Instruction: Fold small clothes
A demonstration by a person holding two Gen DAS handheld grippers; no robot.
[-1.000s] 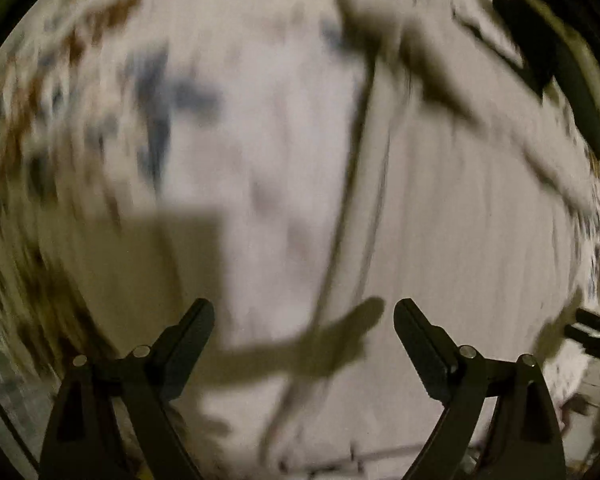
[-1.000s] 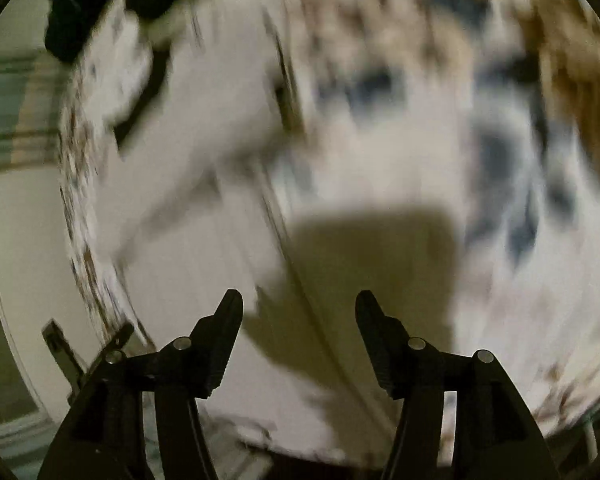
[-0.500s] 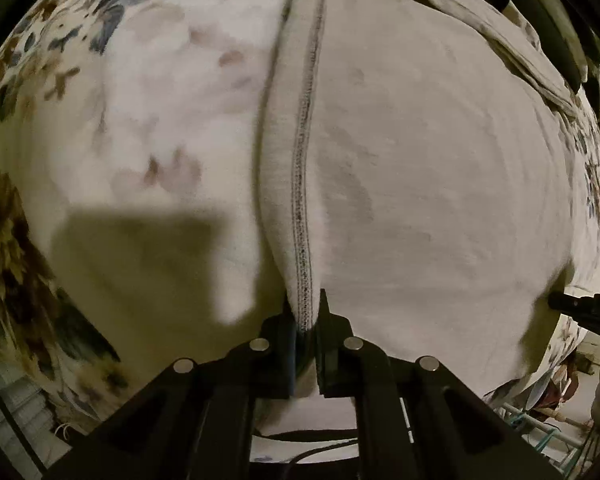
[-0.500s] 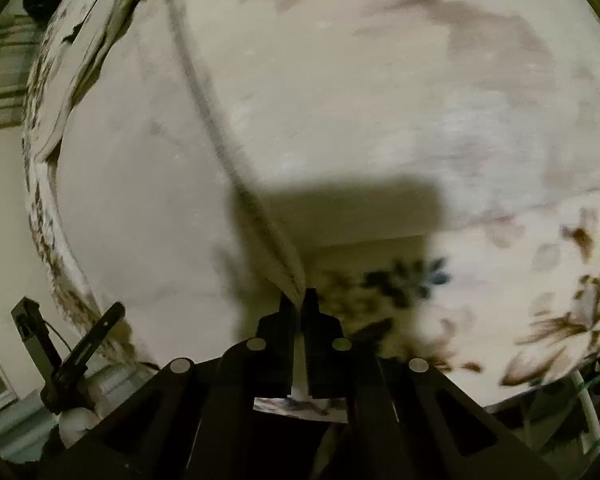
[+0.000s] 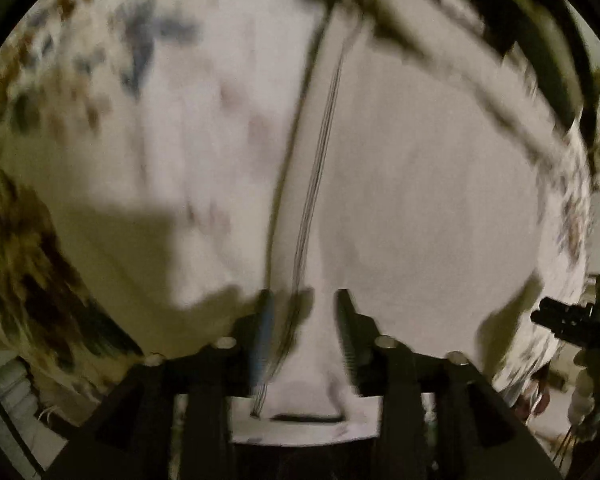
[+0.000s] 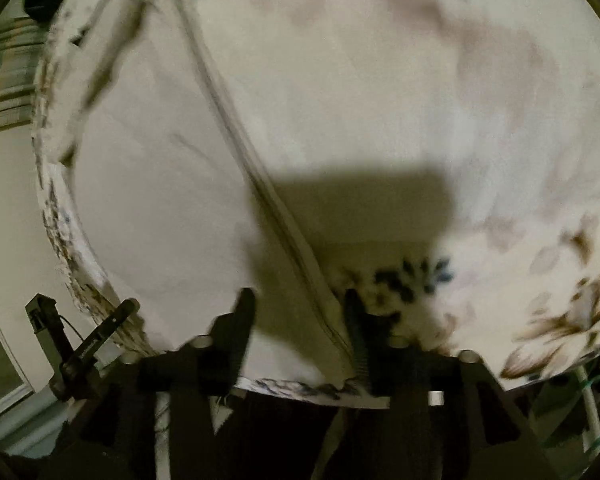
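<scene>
A plain white garment [image 5: 420,200] lies flat on a floral cloth [image 5: 140,140]. Its stitched hem [image 5: 320,160] runs down the middle of the left wrist view, into the gap of my left gripper [image 5: 305,310]. The jaws there are opening; the hem sits loose between them, closer to the left finger. In the right wrist view the same garment [image 6: 160,200] fills the left side and its hem [image 6: 268,200] slants down to my right gripper [image 6: 299,312]. Those jaws are opening too, with the garment's corner lying between them and unpressed. Both views are blurred.
The floral cloth [image 6: 440,100] covers a round surface whose edge [image 6: 56,216] curves down the left of the right wrist view. A black gripper-like device [image 6: 84,340] shows past that edge, and another black tip [image 5: 564,320] at the right of the left wrist view. Dark items [image 5: 540,60] lie at the far side.
Half a second ago both grippers were shut on the garment's hem. Both pairs of jaws have since parted and the hem now lies loose between them; both views have gone blurry.
</scene>
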